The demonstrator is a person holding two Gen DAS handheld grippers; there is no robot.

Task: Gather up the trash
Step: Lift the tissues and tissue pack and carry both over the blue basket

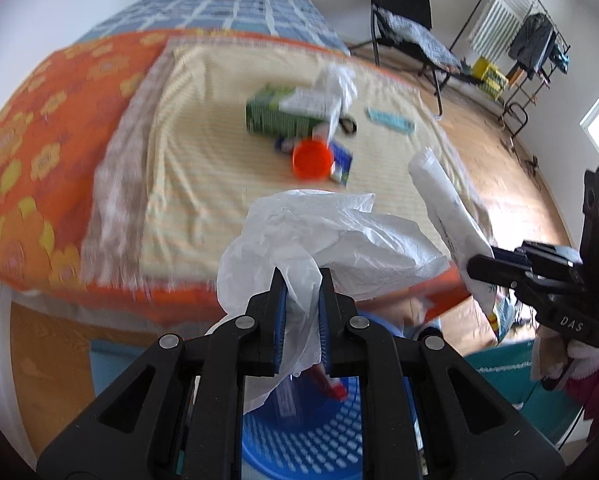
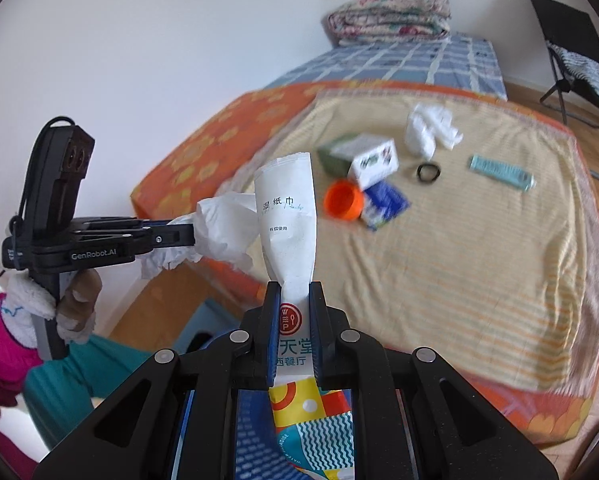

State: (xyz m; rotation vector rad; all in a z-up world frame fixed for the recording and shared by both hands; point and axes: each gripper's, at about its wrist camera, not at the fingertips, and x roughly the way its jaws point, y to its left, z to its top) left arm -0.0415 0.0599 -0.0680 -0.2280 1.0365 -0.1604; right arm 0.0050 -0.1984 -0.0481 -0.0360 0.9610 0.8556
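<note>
White tissue (image 1: 323, 236) clamped in my left gripper (image 1: 302, 320), wet-wipe packet (image 2: 287, 216) in right gripper (image 2: 294, 332). Centre both over blue bin (image 1: 319, 432) before letting go.

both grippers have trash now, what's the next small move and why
Probably open both over the blue basket. The left gripper pinches crumpled white tissue, the right gripper a wet-wipe packet, and the basket lies just beneath them.

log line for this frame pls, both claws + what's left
left claw: shut on crumpled tissue | right claw: shut on wet-wipe packet | blue basket: below | bed: litter remains
</note>
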